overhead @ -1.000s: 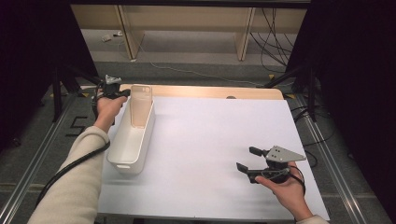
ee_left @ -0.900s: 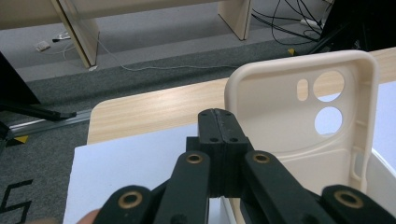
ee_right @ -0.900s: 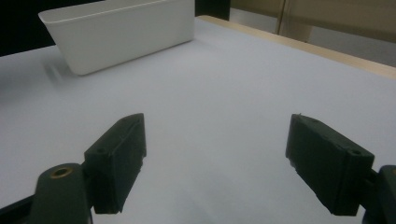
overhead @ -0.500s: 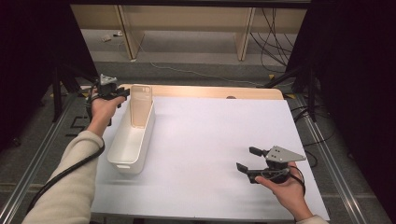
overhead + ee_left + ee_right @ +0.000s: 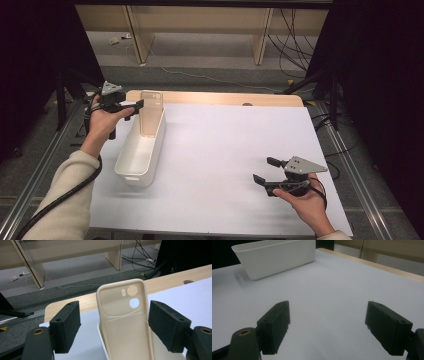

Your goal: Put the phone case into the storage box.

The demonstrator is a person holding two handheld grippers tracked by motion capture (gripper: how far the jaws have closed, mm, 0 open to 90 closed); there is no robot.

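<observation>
A beige phone case (image 5: 150,114) stands upright at the far end of a long white bin (image 5: 131,172), leaning on its end wall. My left gripper (image 5: 134,109) hovers just left of the case and points at it. Its jaws have just been opening. In the left gripper view the case (image 5: 125,322) shows between the pads (image 5: 66,325) with a gap on each side, so nothing presses on it. My right gripper (image 5: 265,170) rests open at the near right of the white table, with bare surface between its jaws (image 5: 327,327).
The bin (image 5: 277,258) lies lengthwise at the left of the white tabletop (image 5: 235,140). A wooden strip (image 5: 225,98) runs along the far edge. Beyond it are shelf legs and cables on the floor. Metal rails flank the table.
The left gripper let go of the phone case, opened its jaws and drew back a little to the left and up. The case stays upright in the bin. The right hand kept still.
</observation>
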